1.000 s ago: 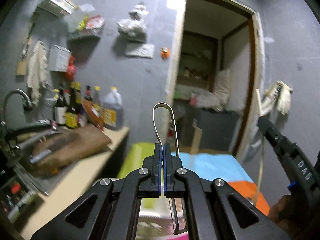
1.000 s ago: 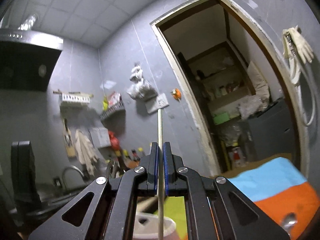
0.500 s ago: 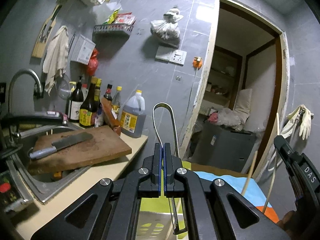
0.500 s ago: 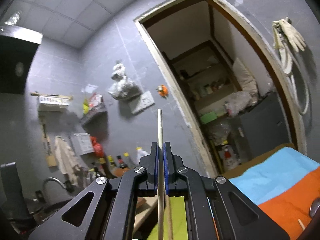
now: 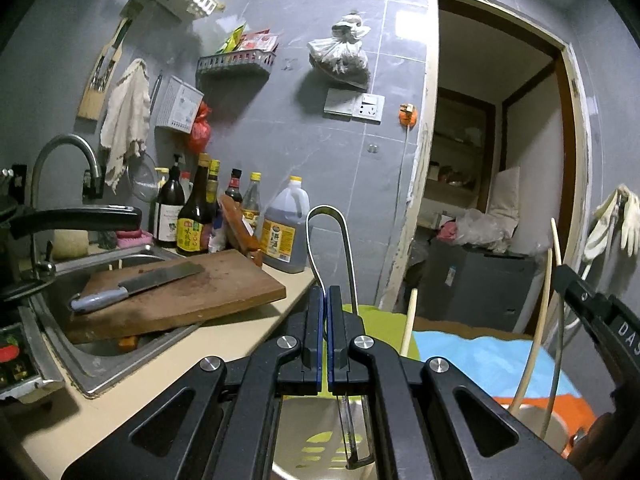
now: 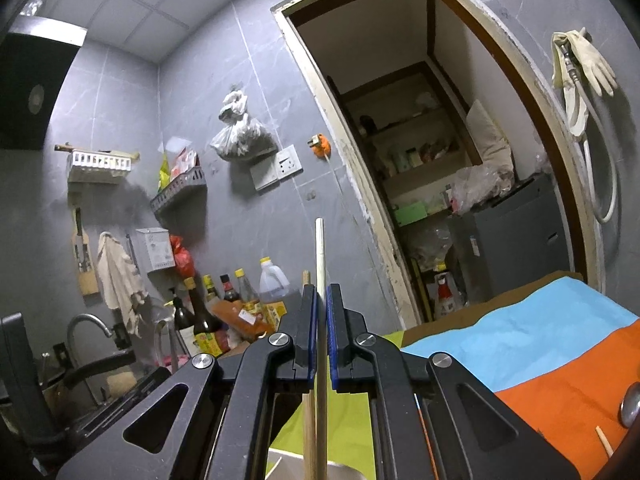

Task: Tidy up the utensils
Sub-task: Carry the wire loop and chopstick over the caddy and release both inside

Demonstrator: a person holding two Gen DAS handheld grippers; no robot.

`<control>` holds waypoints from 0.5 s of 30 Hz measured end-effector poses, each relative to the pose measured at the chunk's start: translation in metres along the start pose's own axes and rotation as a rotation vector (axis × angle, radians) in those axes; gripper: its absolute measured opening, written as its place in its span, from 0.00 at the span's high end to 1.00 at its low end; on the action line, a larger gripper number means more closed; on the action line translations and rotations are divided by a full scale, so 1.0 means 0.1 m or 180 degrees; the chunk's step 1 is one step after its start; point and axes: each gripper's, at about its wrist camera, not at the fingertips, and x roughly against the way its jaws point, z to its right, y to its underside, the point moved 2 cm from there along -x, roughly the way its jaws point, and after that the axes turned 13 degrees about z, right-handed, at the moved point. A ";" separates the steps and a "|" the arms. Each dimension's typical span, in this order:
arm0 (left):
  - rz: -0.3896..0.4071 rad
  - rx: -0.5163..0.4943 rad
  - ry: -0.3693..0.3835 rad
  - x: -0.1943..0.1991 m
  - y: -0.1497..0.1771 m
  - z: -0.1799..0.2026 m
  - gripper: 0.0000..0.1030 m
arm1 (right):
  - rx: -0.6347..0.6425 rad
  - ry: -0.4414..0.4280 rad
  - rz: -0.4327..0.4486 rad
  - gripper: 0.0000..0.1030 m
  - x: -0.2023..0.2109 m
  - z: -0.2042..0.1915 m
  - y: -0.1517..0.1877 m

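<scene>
My left tongs (image 5: pixel 324 300) clenched on metal peeler (image 5: pixel 329 236) | my right tongs (image 6: pixel 321 300) clenched on pale chopstick (image 6: pixel 320 256), upright.

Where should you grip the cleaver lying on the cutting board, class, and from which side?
Grip the cleaver by its pale handle, coming from above on the sink side. It lies flat on the cutting board, handle toward the sink, blade toward the bottles.

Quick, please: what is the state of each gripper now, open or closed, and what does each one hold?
Left gripper: closed on metal tongs.
Right gripper: closed on a pale chopstick.
</scene>
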 end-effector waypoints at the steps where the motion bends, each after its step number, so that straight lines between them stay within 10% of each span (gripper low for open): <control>1: 0.0002 -0.0032 -0.0005 0.01 0.02 0.01 1.00 | 0.0007 0.0000 -0.0016 0.97 -0.01 -0.01 0.00; 15: -0.0356 -0.0068 0.0225 0.10 0.16 0.08 1.00 | 0.0225 -0.0054 -0.0360 0.96 0.10 0.01 0.17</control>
